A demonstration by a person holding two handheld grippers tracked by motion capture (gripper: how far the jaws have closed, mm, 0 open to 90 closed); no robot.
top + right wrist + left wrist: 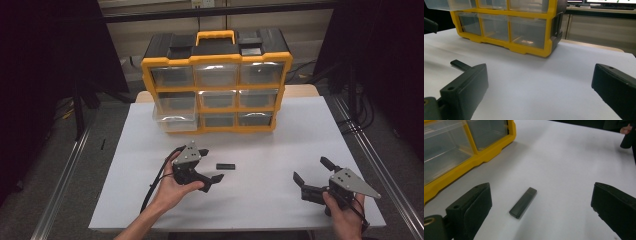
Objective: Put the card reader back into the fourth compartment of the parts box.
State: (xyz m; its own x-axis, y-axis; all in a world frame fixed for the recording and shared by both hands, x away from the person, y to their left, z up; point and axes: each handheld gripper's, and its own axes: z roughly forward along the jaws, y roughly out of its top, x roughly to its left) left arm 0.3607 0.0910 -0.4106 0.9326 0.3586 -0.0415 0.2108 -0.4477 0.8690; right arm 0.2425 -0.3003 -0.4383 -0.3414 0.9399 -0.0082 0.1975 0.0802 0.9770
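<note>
A: Biggest first: yellow drawer organizer (pixel 216 80) standing at the far edge of the white table (pixel 280 200), one clear drawer (pixel 173 118) on its left column pulled out and waiting.

B: Noted. Then the left gripper (pixel 209 169), held low over the table with jaws spread wide, nothing between them yet. Right gripper (pixel 311 170) well apart on the other side, likewise wide and empty.

A: And smallest: black USB stick (pixel 523 202) lying flat on the table, just beyond the left jaws, out in front of the organizer, untouched.

B: Seems the reach-and-grasp step. Best done how?

A: Probably by turning the wrist first. Seen from the left gripper view, stick lying aslant to the jaws, so closing now risks spinning it away. Better to line the pads up across its narrow width, one long side facing each pad.

B: Then lower until nearly touching the table, centre it in the gap, and close slowly.

A: Right; thin and flat, so likely to slip from a high pinch.
</note>
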